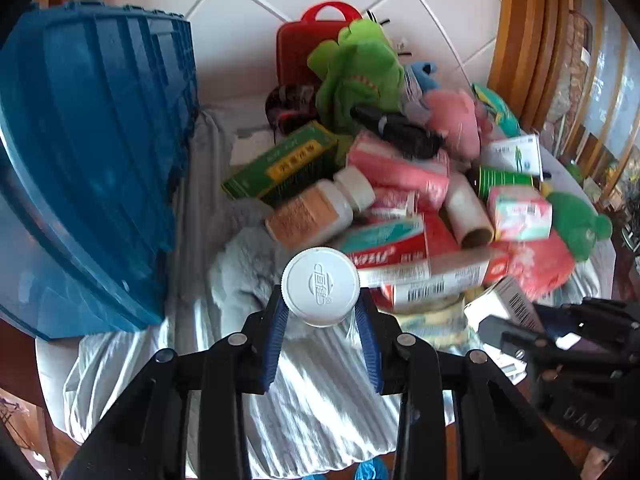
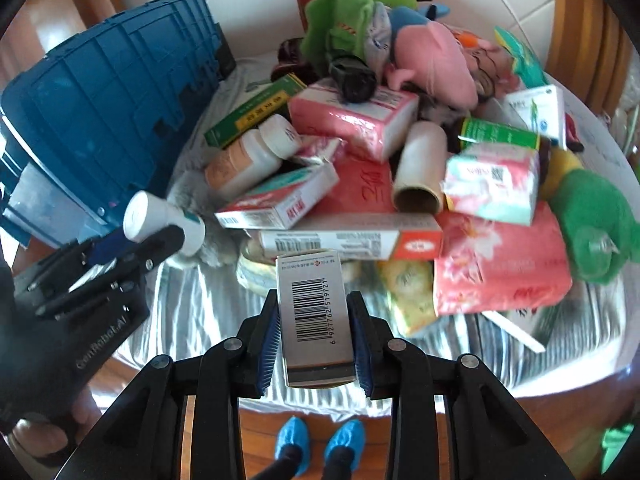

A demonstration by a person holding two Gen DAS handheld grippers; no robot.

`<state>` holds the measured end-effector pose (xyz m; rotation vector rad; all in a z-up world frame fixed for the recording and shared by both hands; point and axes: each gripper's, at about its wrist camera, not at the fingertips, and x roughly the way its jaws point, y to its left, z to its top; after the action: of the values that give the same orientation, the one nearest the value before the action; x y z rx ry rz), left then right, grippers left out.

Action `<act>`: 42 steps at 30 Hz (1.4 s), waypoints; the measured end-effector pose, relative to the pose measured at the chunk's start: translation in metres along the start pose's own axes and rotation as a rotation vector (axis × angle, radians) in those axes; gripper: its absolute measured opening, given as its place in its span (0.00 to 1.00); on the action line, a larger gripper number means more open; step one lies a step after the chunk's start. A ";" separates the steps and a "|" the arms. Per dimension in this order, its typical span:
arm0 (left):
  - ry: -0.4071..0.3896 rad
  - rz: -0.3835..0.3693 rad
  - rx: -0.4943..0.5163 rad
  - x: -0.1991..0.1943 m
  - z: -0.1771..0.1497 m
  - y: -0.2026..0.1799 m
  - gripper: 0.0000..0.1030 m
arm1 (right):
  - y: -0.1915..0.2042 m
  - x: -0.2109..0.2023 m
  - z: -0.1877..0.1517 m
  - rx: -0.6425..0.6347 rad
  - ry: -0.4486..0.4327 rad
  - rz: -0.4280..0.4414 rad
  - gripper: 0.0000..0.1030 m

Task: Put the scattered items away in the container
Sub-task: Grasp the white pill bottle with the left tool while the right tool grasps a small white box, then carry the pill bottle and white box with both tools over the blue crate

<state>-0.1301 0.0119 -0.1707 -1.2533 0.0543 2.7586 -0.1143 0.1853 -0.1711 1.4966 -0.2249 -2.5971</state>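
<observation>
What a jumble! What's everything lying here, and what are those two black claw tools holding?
crate: one, blue, left of the pile
white bottle: one, in the left gripper
barcode box: one, silver-grey, in the right gripper
green plush: one, back of the pile
pink plush: one, beside it
red case: one, far back
cardboard tube: one, white, mid-pile
striped cloth: one, grey-white, under everything
left gripper: black, blue pads, shut on the bottle
right gripper: same, shut on the box

Striped cloth covers table, bearing crate, clutter.
</observation>
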 end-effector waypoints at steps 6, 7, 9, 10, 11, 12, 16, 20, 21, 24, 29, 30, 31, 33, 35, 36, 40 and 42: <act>-0.061 0.039 -0.018 -0.011 0.033 -0.013 0.33 | 0.005 -0.022 0.031 -0.060 -0.066 0.026 0.31; -0.073 0.049 -0.021 -0.015 0.038 -0.014 0.33 | 0.007 -0.026 0.034 -0.070 -0.078 0.027 0.31; -0.100 0.068 -0.035 -0.023 0.049 -0.015 0.33 | 0.010 -0.038 0.049 -0.105 -0.119 0.039 0.31; -0.112 0.076 -0.044 -0.028 0.054 -0.015 0.33 | 0.013 -0.044 0.055 -0.122 -0.137 0.042 0.31; -0.123 0.078 -0.049 -0.032 0.058 -0.014 0.33 | 0.015 -0.050 0.062 -0.138 -0.156 0.046 0.31; -0.140 0.081 -0.054 -0.039 0.064 -0.013 0.33 | 0.018 -0.055 0.068 -0.155 -0.173 0.050 0.31; -0.212 0.096 -0.074 -0.068 0.088 -0.005 0.33 | 0.035 -0.082 0.097 -0.214 -0.247 0.057 0.31; -0.300 0.106 -0.094 -0.109 0.121 0.017 0.33 | 0.065 -0.115 0.130 -0.290 -0.334 0.050 0.31; -0.322 0.118 -0.097 -0.120 0.130 0.025 0.33 | 0.075 -0.123 0.139 -0.308 -0.355 0.046 0.31; -0.363 0.131 -0.102 -0.145 0.153 0.055 0.33 | 0.110 -0.142 0.168 -0.352 -0.397 0.048 0.31; -0.375 0.143 -0.120 -0.179 0.191 0.138 0.33 | 0.190 -0.151 0.213 -0.410 -0.419 0.063 0.31; -0.368 0.149 -0.122 -0.184 0.198 0.159 0.33 | 0.210 -0.150 0.223 -0.416 -0.416 0.070 0.31; -0.357 0.158 -0.124 -0.186 0.205 0.178 0.33 | 0.226 -0.148 0.232 -0.417 -0.412 0.076 0.31; -0.320 0.188 -0.135 -0.188 0.222 0.227 0.33 | 0.270 -0.140 0.256 -0.413 -0.390 0.107 0.31; -0.266 0.200 -0.145 -0.182 0.237 0.271 0.33 | 0.309 -0.129 0.279 -0.409 -0.368 0.115 0.31; -0.228 0.201 -0.157 -0.175 0.245 0.296 0.33 | 0.325 -0.123 0.289 -0.409 -0.357 0.112 0.31; -0.075 0.192 -0.197 -0.139 0.267 0.371 0.33 | 0.393 -0.064 0.337 -0.389 -0.252 0.060 0.31; 0.018 0.188 -0.209 -0.103 0.272 0.398 0.33 | 0.406 -0.032 0.349 -0.374 -0.190 0.039 0.31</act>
<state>-0.3129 -0.3714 0.0809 -1.3886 -0.1247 2.9777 -0.3836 -0.1854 0.1083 1.1098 0.2022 -2.5661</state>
